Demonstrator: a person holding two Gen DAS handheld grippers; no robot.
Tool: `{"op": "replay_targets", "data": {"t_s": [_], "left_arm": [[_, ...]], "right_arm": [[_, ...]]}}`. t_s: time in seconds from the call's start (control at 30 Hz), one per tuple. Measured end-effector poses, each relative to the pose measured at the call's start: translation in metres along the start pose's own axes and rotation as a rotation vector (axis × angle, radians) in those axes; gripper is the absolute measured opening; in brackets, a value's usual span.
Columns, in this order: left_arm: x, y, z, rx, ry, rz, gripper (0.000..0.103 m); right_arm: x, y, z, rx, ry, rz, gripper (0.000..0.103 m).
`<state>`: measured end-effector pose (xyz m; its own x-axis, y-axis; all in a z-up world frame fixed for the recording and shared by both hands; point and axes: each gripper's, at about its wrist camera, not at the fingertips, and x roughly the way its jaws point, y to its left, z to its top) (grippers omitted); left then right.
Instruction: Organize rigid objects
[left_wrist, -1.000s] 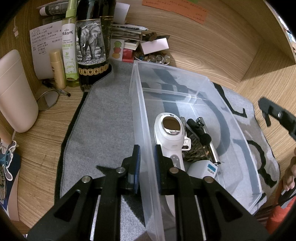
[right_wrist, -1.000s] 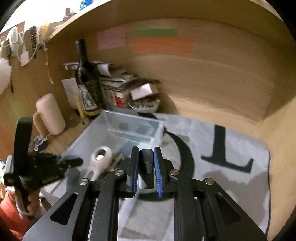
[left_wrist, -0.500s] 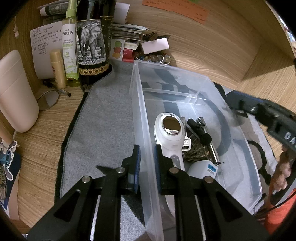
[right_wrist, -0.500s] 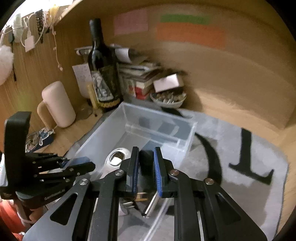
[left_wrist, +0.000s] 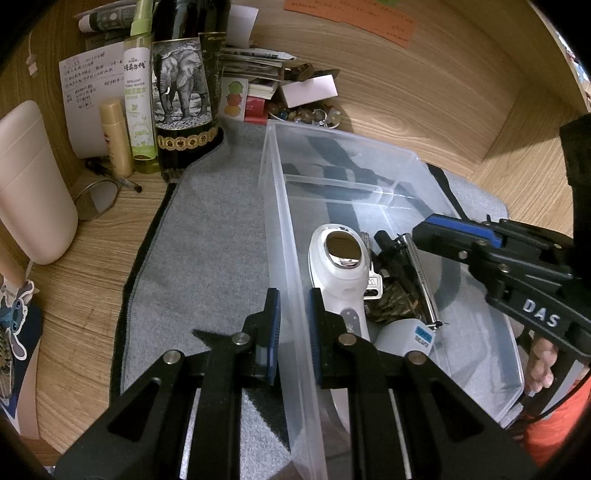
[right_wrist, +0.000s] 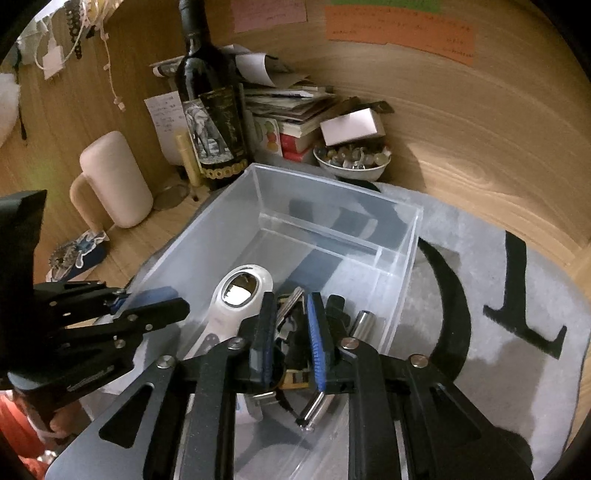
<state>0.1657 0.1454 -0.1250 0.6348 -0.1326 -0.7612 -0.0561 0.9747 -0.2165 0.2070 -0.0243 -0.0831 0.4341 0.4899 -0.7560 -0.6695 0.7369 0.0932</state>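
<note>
Over the clear box (right_wrist: 332, 206), two claws at work.
On the grey mat (left_wrist: 207, 236) sits the see-through plastic box, and the left claw (left_wrist: 293, 325) has one finger on each side of its long wall, close to it, though I cannot tell if it pinches. The right claw (right_wrist: 288, 332) hangs over the pile inside with a small gap between its fingers and nothing in them. The white gadget (left_wrist: 341, 266) looks hard, smooth and slippery, so its thin handle seems the best place to grab. The silver rod (right_wrist: 364, 321) looks stiff and light. Under the claw, the dark bits are a jumble I cannot make out.
</note>
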Motion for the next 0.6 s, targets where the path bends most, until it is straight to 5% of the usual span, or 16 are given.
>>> {"op": "replay_targets", "data": {"t_s": [0.1, 0.33, 0.43, 0.6], "left_arm": [[0.000, 0.002, 0.000, -0.001, 0.005, -0.002, 0.014], [-0.002, 0.004, 0.000, 0.004, 0.020, 0.023, 0.024], [-0.009, 0.009, 0.000, -0.009, 0.011, 0.040, 0.058], [-0.039, 0.006, 0.000, -0.002, -0.067, 0.078, 0.074]], "right_arm": [[-0.011, -0.001, -0.002, 0.009, -0.035, -0.008, 0.050], [-0.047, -0.005, -0.010, 0.024, -0.135, -0.044, 0.082], [-0.062, -0.009, -0.017, 0.038, -0.171, -0.055, 0.083], [-0.083, -0.020, -0.028, 0.080, -0.214, -0.072, 0.083]]}}
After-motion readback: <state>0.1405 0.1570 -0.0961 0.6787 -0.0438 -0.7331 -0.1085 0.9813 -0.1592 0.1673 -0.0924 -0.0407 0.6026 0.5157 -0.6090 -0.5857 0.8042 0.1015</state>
